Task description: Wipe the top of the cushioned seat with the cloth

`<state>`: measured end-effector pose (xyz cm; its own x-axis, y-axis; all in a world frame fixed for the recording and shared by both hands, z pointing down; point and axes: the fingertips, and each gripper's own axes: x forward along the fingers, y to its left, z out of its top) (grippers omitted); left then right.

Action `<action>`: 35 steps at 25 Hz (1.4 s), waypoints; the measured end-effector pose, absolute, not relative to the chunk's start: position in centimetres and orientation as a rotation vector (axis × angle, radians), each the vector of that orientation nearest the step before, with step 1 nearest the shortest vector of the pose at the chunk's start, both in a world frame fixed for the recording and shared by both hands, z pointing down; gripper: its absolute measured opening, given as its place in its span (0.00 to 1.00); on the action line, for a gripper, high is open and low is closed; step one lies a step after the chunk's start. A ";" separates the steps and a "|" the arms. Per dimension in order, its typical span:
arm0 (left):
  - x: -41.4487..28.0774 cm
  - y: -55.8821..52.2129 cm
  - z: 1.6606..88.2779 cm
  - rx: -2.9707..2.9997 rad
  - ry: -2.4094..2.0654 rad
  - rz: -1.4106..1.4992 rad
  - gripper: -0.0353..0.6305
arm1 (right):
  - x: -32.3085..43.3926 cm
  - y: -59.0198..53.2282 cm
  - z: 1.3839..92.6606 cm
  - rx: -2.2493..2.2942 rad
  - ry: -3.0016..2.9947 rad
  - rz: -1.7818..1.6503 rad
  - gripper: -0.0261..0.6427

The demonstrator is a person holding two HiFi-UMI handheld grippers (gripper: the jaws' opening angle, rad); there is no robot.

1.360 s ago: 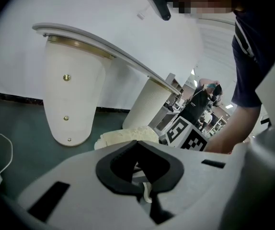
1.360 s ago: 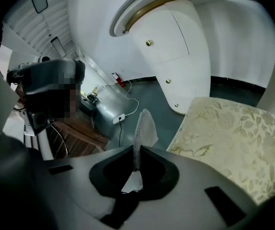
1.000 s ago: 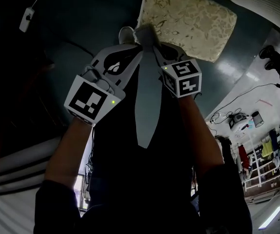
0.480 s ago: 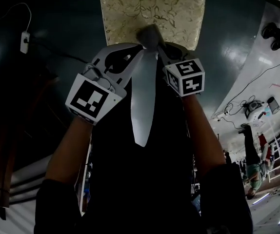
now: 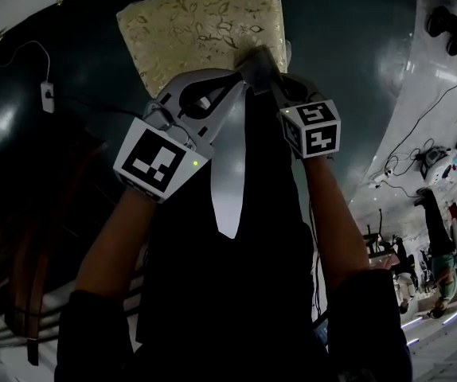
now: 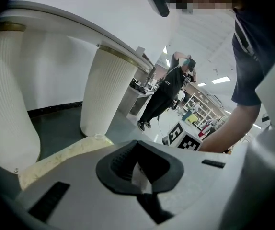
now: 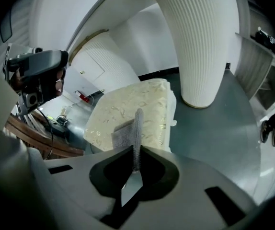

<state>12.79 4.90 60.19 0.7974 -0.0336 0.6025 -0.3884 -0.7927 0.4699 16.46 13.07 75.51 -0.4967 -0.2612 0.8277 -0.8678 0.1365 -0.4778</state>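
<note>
The cushioned seat, cream with a leaf pattern, lies on the dark floor at the top of the head view. It is also the pale pad ahead in the right gripper view. My right gripper is over the seat's near edge, shut on a grey cloth whose bunched end sticks out past the jaws. A long tail of the cloth hangs toward the person. My left gripper presses close beside the right one. Its jaws are shut with a pale strip between them.
White ribbed columns stand on the dark floor close behind the seat. Dark wooden furniture sits to the left. Cables and gear lie on the pale floor at right. A person stands farther off.
In the head view the seat has slid from upper right to upper left. Both grippers stayed together on the cloth and now sit at its near right edge.
</note>
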 end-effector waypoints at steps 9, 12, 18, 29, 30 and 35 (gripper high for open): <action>17.3 5.4 60.5 2.420 -0.250 0.810 0.06 | 22.4 14.2 75.7 1.172 -1.789 1.405 0.09; 18.2 5.2 60.0 2.418 -0.235 0.813 0.06 | 23.4 14.0 75.4 1.199 -1.785 1.402 0.09; 18.2 4.2 57.2 2.465 -0.266 0.791 0.06 | 24.4 12.6 72.4 1.240 -1.804 1.361 0.09; 13.6 -0.2 45.2 2.603 -0.434 0.672 0.06 | 21.5 4.8 58.3 1.297 -2.006 1.187 0.09; 13.1 -0.3 43.6 2.616 -0.452 0.659 0.06 | 21.0 4.2 56.4 1.299 -2.033 1.167 0.09; 10.9 -2.3 35.0 2.705 -0.553 0.586 0.06 | 18.4 0.6 47.2 1.295 -2.173 1.031 0.09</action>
<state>10.87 -2.28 34.97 0.8410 -0.3009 0.4496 -0.4311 -0.8748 0.2209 18.37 0.59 47.22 -0.4867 -0.5724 0.6599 -0.8732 0.2963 -0.3871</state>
